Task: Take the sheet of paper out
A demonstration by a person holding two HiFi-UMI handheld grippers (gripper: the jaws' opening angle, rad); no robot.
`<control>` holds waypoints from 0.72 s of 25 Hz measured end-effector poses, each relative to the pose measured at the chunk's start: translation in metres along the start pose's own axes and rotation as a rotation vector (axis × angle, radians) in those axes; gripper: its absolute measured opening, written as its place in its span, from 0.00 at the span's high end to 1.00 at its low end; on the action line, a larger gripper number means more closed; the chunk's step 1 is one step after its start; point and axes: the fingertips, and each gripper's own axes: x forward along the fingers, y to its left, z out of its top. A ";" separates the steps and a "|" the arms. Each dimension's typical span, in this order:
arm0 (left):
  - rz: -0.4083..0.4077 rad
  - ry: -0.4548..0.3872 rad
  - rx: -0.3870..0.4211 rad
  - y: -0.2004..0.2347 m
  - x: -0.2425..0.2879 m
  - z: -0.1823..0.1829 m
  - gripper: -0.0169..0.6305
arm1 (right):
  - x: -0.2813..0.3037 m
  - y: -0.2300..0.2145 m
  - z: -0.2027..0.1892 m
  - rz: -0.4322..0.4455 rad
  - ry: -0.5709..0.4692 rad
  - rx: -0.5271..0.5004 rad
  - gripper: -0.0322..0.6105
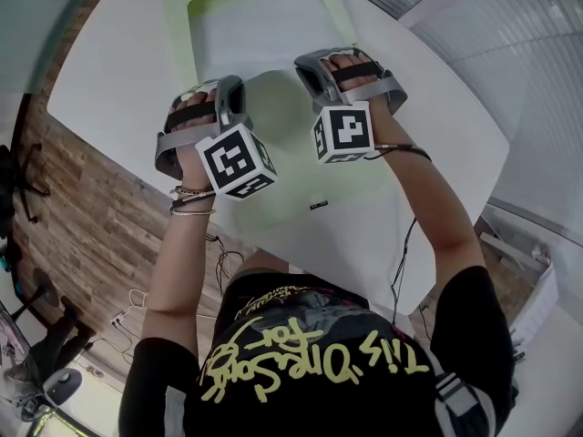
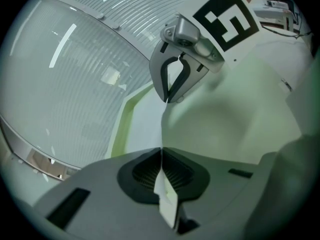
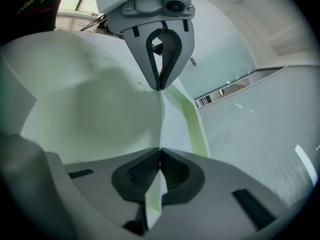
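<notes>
A light green folder (image 1: 182, 27) lies on the white table (image 1: 446, 126) with a white inside face. A pale sheet of paper (image 1: 281, 107) rises from it between my two grippers. In the left gripper view my left gripper (image 2: 161, 152) is shut on the sheet's (image 2: 235, 109) upright edge, and a strip of it sticks out behind the pads. My right gripper (image 2: 170, 97) faces it, pinching the same edge farther along. The right gripper view mirrors this: the right gripper (image 3: 160, 152) is shut on the sheet (image 3: 90, 104), and the left gripper (image 3: 160, 85) is opposite. In the head view both sets of tips are hidden under the hands.
The folder's green border (image 3: 194, 126) runs along the table past the held edge. A wall of frosted ribbed glass (image 2: 65, 69) stands beyond the table. Wooden floor (image 1: 100, 217) with cables shows at the left, below the rounded table edge.
</notes>
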 end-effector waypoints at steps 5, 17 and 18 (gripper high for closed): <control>-0.003 -0.001 -0.032 -0.002 -0.008 0.001 0.95 | -0.007 0.004 0.002 0.005 -0.007 0.000 0.94; 0.007 -0.014 -0.022 -0.019 -0.022 0.010 0.95 | -0.025 0.018 -0.001 0.019 -0.002 0.008 0.94; 0.007 -0.016 -0.025 -0.021 -0.023 0.011 0.95 | -0.027 0.019 -0.001 0.019 -0.003 0.010 0.94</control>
